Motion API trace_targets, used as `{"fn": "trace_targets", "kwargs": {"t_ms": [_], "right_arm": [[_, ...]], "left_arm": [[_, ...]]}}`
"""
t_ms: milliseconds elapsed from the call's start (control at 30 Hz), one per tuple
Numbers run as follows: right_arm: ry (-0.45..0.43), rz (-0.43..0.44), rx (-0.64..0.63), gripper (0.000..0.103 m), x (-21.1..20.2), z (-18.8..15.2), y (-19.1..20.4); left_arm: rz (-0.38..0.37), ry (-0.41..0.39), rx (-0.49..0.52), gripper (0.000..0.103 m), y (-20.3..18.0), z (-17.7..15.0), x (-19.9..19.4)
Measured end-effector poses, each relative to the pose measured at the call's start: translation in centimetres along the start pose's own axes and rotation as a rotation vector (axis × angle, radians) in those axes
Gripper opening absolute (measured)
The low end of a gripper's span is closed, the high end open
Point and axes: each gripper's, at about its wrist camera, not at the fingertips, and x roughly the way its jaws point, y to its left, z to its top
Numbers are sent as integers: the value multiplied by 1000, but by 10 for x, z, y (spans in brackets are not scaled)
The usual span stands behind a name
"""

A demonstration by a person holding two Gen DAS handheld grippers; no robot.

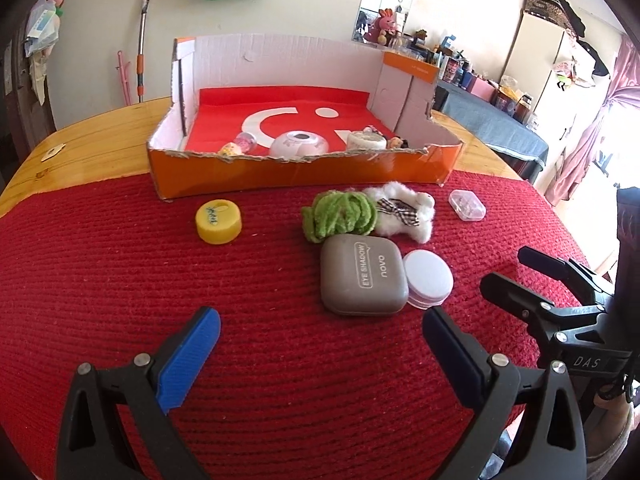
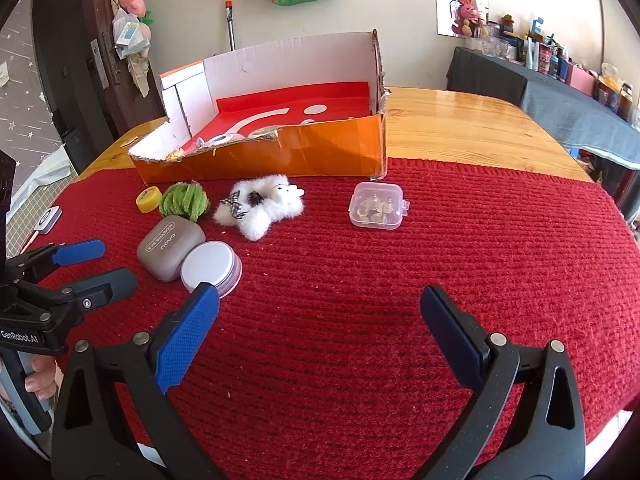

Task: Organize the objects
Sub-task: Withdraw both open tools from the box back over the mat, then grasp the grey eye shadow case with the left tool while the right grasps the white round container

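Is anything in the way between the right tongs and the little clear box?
No. Only bare red mat lies between the open right tongs and the clear box. The fluffy white toy sits off to its left.

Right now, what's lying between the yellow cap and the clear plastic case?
The green yarn ball and the white plush toy, touching each other, lie between the yellow cap and the clear plastic case; the left wrist view shows it best.

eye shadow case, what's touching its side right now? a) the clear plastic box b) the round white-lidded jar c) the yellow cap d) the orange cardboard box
b: the round white-lidded jar sits right against the grey eye shadow case, while the yellow cap, clear plastic box and orange cardboard box all lie apart from it.
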Motion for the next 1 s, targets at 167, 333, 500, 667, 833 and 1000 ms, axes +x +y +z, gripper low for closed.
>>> {"fn": "trace_targets", "kwargs": {"t_ms": [167,333,500,667,833,1000], "right_arm": [[11,23,26,103,-1,1,-10],[15,34,3,103,-2,2,-7],[32,67,-48,103,2,1,5],[60,103,-119,103,10,2,23],[107,98,-185,103,23,10,37],[138,102,-215,103,32,18,46]], "left_arm": [[35,41,38,103,-8,6,11],[77,56,46,103,-1,10,15],[100,58,43,103,12,10,12],[121,66,64,103,21,9,9],[98,59,63,103,31,9,3],[47,54,58,103,39,13,0]]}}
